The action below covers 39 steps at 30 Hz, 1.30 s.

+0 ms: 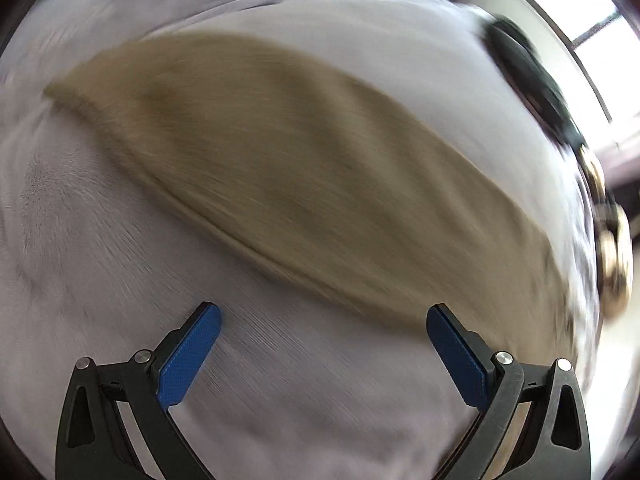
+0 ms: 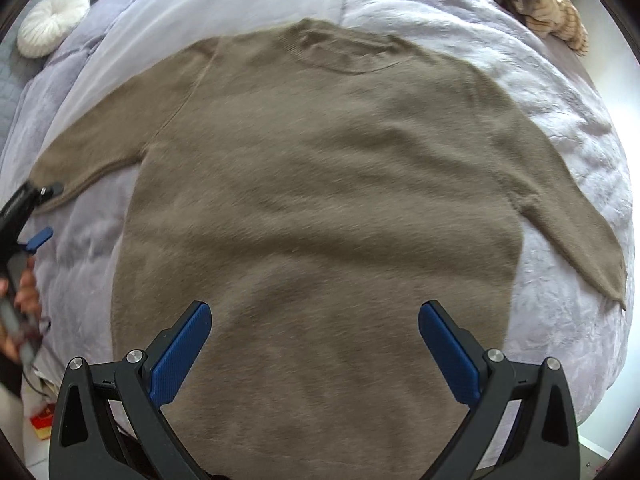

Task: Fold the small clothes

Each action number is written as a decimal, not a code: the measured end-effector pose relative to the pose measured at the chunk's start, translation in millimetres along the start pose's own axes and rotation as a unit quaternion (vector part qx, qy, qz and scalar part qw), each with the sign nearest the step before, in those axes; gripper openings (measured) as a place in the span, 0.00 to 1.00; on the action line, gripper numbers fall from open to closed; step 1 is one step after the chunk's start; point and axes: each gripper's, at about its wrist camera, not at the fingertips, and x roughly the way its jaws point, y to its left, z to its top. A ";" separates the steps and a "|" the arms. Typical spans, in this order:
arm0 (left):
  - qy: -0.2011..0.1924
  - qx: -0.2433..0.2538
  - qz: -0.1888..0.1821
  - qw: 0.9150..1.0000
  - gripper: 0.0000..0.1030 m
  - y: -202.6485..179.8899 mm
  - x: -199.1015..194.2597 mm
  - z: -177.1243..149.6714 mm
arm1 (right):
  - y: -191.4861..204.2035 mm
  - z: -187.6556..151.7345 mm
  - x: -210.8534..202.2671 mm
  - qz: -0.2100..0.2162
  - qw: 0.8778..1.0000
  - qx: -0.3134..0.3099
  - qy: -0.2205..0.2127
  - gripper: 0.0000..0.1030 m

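Lavender bed (image 2: 560, 128) carries the sweater (image 2: 320, 200) spread flat, its left sleeve (image 1: 280, 168) lying crosswise just ahead of the wide-open, empty left tool (image 1: 323, 320), right tool (image 2: 315, 316) equally wide above the hem.

Everything I see lies on or around my lavender quilt (image 2: 540, 92), crinkled and puffy, which fills most of both views. A smoother, paler sheet (image 2: 224, 4) crosses the quilt's far side. Off the quilt's far left corner sits a round white ribbed cushion (image 2: 52, 22). At its far right edge a tan, dark-patterned cloth (image 2: 536, 4) lies bunched. Past the quilt's near left corner, low down, I spot a small red and yellow thing (image 2: 42, 426), too small to identify. From my left view, a bright window (image 1: 576, 20) shows beyond the quilt, blurred.
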 end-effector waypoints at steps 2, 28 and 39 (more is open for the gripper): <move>-0.021 -0.034 -0.019 0.999 1.00 15.2 -2.6 15.5 | 10.9 -2.4 1.5 0.002 1.000 -0.004 0.003 1.00; -0.111 0.345 -0.144 0.921 0.09 -309.9 -69.6 -100.3 | -102.2 -4.2 -14.9 0.051 0.995 0.067 -0.055 1.00; 0.043 0.453 -0.060 0.889 0.35 -369.7 55.0 -210.3 | -176.7 -18.3 30.8 0.035 0.990 0.134 -0.012 1.00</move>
